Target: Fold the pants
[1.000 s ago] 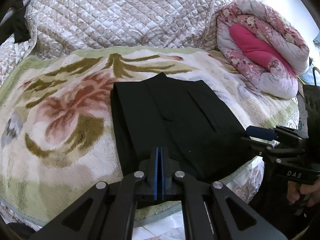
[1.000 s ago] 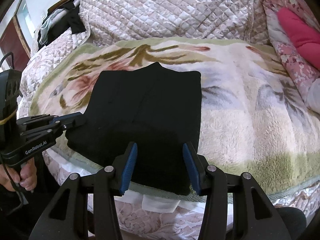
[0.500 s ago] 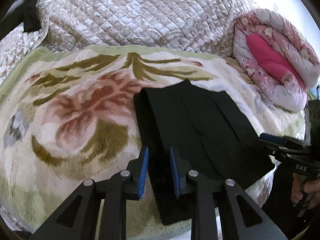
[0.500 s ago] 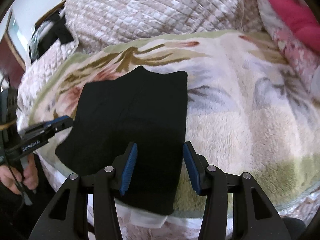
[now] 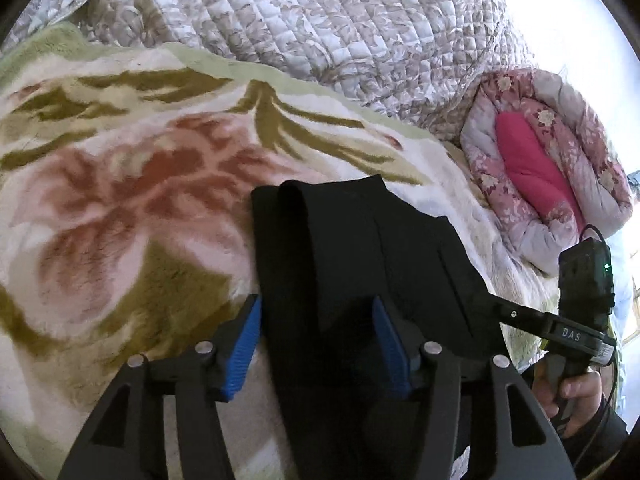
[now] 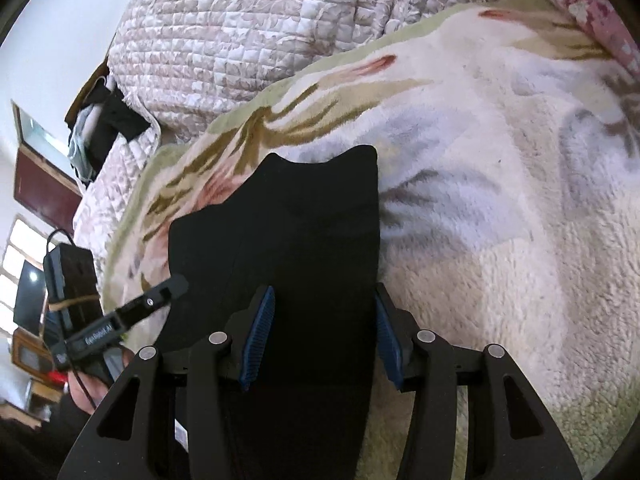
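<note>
Black pants (image 5: 344, 256), folded into a thick rectangle, lie on a floral fleece blanket (image 5: 120, 208); they also show in the right wrist view (image 6: 304, 248). My left gripper (image 5: 318, 344) is open, its blue pads on either side of the pants' near left edge. My right gripper (image 6: 322, 336) is open, its pads either side of the near right part of the pants. Each gripper shows from the side in the other's view: the right one (image 5: 496, 302), the left one (image 6: 178, 282), both at the pants' near edge.
A quilted beige cover (image 5: 320, 28) rises behind the blanket. A rolled pink floral quilt (image 5: 540, 172) lies at the right. Dark clothes (image 6: 108, 124) and wooden furniture (image 6: 44, 188) are at the far left of the bed.
My left gripper, shut a second ago, has opened wide over the pants' edge. Both grippers have moved forward and closer over the pants. The right gripper stayed open.
</note>
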`<state>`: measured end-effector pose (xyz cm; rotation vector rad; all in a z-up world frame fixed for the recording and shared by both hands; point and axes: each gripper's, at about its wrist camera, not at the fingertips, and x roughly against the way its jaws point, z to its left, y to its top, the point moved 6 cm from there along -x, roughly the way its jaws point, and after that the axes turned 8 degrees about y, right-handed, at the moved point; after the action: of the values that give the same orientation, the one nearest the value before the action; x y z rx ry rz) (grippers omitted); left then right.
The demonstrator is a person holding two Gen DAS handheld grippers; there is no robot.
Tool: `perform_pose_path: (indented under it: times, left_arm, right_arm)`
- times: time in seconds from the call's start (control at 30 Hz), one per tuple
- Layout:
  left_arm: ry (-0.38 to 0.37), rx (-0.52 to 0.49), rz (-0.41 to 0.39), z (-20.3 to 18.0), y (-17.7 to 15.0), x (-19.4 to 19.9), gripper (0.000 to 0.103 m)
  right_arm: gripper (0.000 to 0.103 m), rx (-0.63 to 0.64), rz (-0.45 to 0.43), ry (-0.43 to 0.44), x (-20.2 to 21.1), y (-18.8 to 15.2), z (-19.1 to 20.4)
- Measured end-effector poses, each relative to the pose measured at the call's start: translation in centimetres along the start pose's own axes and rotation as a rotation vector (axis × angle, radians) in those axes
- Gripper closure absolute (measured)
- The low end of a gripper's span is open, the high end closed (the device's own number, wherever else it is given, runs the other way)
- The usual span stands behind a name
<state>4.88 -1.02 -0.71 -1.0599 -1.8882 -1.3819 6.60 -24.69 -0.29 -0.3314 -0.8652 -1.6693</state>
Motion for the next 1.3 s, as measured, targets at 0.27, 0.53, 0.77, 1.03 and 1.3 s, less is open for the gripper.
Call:
perform_pose_path:
  times: [0.27, 0.53, 0.77, 1.03, 1.3]
  left_arm:
    - [-0.017, 0.035, 0.001, 0.1, -0.8, 0.4, 0.06]
    - [-0.006, -0.021, -0.04, -1.8, 0.9, 2.5, 0.081]
    - [-0.017, -0.048, -0.094, -2.3, 4.1, 3.8, 0.082]
    - [0.038, -0.08, -0.13, -0.5, 10.0, 1.7, 0.082]
    - [0.189, -0.074, -0.073, 3.8, 10.0, -2.4, 0.079]
  right_arm:
    - [0.073, -0.006, 0.013, -0.005, -0.3, 0.3, -0.6]
    - [0.087, 0.052, -0.029, 0.028, 1.4, 1.6, 2.4]
    - [0.087, 0.109, -0.065, 0.065, 1.0, 5.6, 5.0]
    - [0.086, 0.148, -0.049, 0.037, -3.5, 10.8, 4.9]
    - [0.08, 0.152, -0.052, -0.111, -3.0, 10.7, 1.5]
